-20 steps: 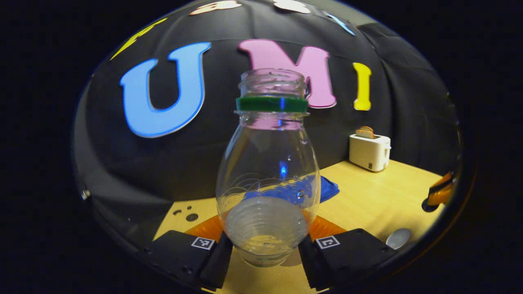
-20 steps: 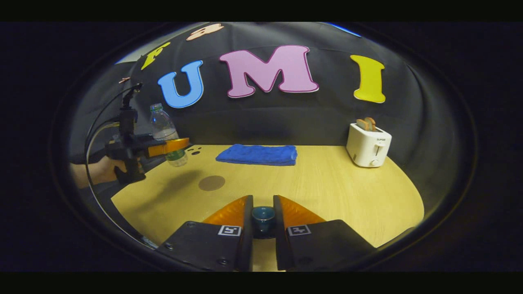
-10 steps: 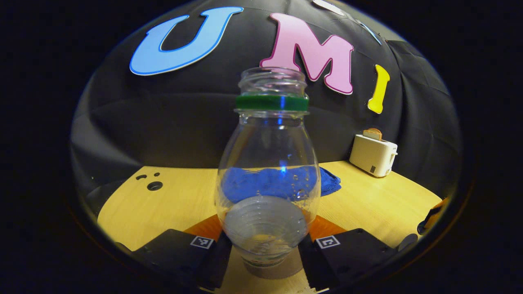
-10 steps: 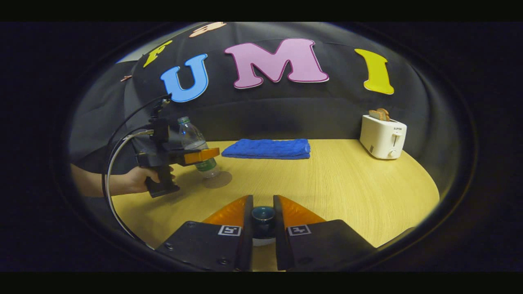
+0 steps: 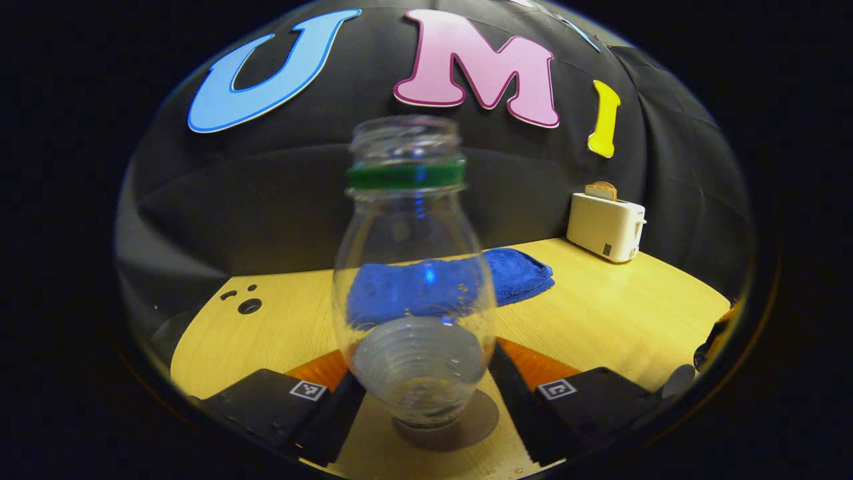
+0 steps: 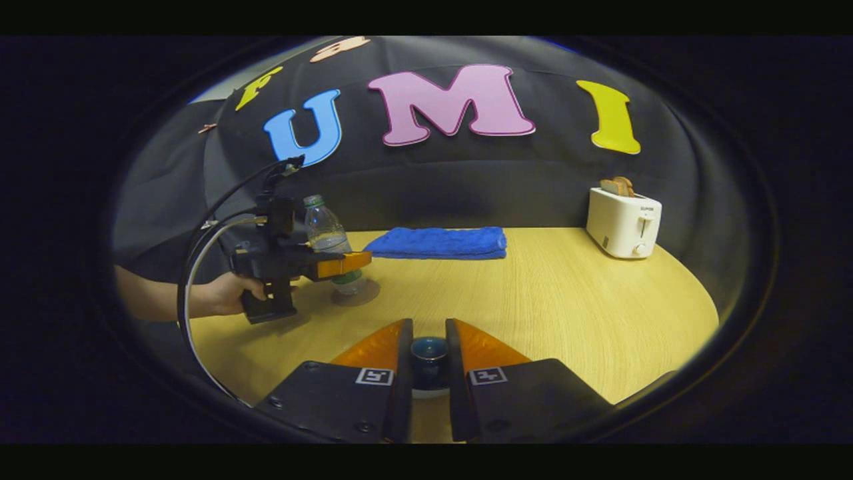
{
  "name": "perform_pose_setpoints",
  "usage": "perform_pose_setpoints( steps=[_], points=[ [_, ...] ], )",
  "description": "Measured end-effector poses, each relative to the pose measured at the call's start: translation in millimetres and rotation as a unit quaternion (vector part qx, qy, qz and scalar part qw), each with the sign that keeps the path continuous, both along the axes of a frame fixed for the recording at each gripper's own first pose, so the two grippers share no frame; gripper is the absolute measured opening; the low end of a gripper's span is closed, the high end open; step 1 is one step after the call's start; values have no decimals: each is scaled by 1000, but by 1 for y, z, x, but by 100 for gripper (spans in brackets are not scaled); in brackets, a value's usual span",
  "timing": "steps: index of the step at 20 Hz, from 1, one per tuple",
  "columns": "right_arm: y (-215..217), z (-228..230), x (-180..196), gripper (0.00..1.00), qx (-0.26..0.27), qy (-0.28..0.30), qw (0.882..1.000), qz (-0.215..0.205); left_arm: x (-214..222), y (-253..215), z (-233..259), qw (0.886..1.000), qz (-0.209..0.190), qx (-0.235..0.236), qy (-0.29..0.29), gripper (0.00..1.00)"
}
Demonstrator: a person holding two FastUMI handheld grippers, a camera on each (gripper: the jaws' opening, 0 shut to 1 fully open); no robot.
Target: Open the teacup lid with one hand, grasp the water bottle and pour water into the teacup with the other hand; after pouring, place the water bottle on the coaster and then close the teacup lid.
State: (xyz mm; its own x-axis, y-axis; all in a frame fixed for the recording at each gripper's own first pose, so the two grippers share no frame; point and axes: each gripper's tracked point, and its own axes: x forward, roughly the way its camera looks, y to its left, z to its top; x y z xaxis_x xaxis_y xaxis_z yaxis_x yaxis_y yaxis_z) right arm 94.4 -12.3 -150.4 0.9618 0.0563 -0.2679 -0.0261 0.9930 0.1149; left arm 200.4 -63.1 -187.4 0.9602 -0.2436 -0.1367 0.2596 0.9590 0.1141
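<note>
While the bottle (image 5: 413, 280) stands upright on the coaster (image 5: 460, 423), the left gripper (image 5: 426, 393) is seen spread around its base, with a gap showing between the bottle and the right-hand finger (image 5: 516, 380); whether the other finger touches it cannot be told. The bottle is uncapped, a green ring is seen at its neck, and a little water lies in its bottom. In the right gripper view the same bottle (image 6: 330, 240) is seen on the coaster (image 6: 360, 293) at the left of the table (image 6: 546, 300), with the left gripper (image 6: 343, 263) beside it, held by a hand (image 6: 223, 300).

The right gripper (image 6: 428, 363) is pressed onto the lid (image 6: 428, 353), whose dark knob is pinched between both fingers. A pale rim is glimpsed just beneath the lid, but whether the lid rests on the teacup cannot be told.

Behind, a folded blue towel (image 6: 440, 241) is laid near the table's far edge, and a white toaster (image 6: 623, 220) with bread in its slots is placed at the far right. In the left gripper view the towel (image 5: 520, 277) is partly seen through the bottle, and the toaster (image 5: 605, 225) is seen to the right.
</note>
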Motion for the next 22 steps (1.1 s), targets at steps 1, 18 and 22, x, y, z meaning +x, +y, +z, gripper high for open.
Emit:
perform_pose_setpoints(
  steps=[1, 18, 22],
  points=[
    [-1, 2, 0, 26, 1, -1, 1000, -1, -4, -1, 0, 1000, -2, -1, 5, 97],
    [1, 17, 7, 26, 2, -27, 1000, 5, -75, 7, -28, 995, 8, -3, 99, 98],
    [1, 1, 12, 26, 3, -32, 999, 1, -92, 11, -29, 995, 20, -12, 99, 98]
  ],
)
